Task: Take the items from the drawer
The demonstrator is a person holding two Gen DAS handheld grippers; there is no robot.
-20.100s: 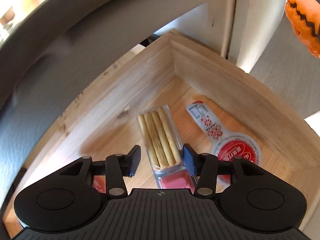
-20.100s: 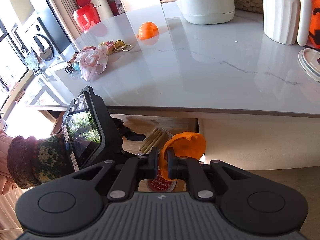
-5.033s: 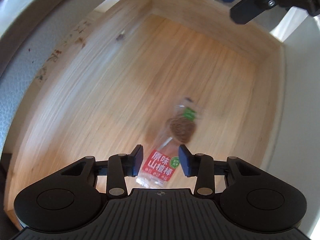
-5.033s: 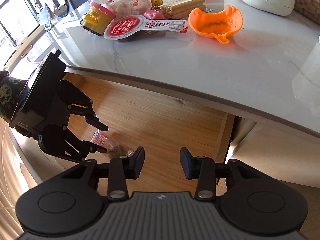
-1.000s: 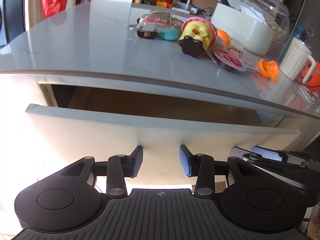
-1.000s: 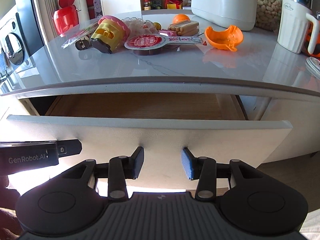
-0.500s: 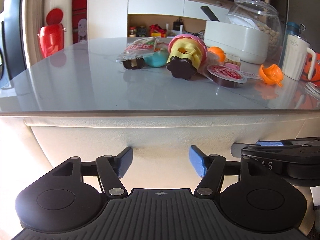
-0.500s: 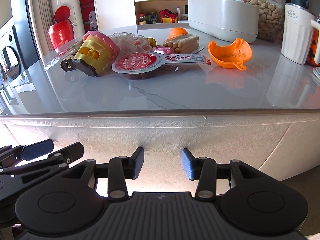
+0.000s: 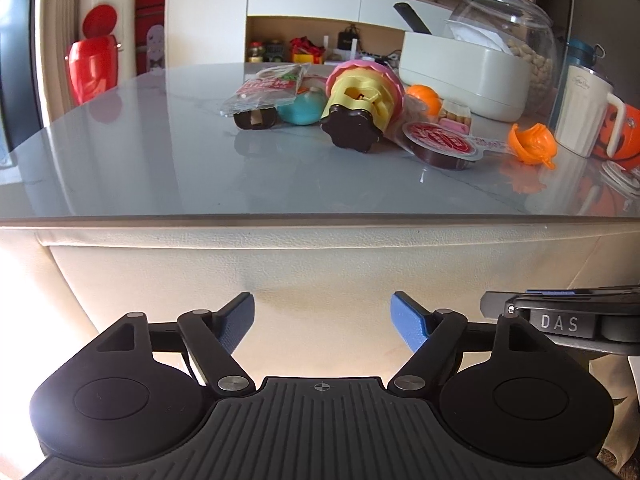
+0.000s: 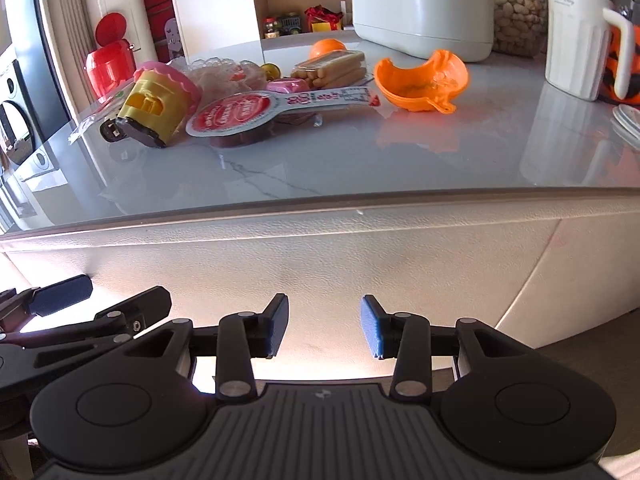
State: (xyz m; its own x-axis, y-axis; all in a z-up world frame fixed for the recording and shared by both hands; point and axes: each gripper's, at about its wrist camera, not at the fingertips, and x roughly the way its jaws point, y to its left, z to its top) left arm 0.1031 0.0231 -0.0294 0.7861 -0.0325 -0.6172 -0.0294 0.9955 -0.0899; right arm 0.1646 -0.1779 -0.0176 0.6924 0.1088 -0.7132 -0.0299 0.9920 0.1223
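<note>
While sitting low in front of the closed drawer front, left tool gaping wide with blue pads well apart, gripping nothing. Right tool also spread apart, empty, pointing at the same cream drawer front; its side showing at the right edge of the left view, the left tool's fingers poking in at the lower left of the right view. Both hanging just below the bench edge, close to the panel; cannot tell whether touching it.

Lying on the bench, well above and beyond both tools, items in a loose cluster: yellow-and-pink cupcake toy tipped on its side with dark base facing forward, clear snack packet just left of it, teal round object between them, red-lidded jelly cup with long label tab just right of the toy, biscuit stick pack behind that, orange scoop-like piece further right. Standing toward the back right: white box, nut jar, white jug. Red bin sitting far left.
</note>
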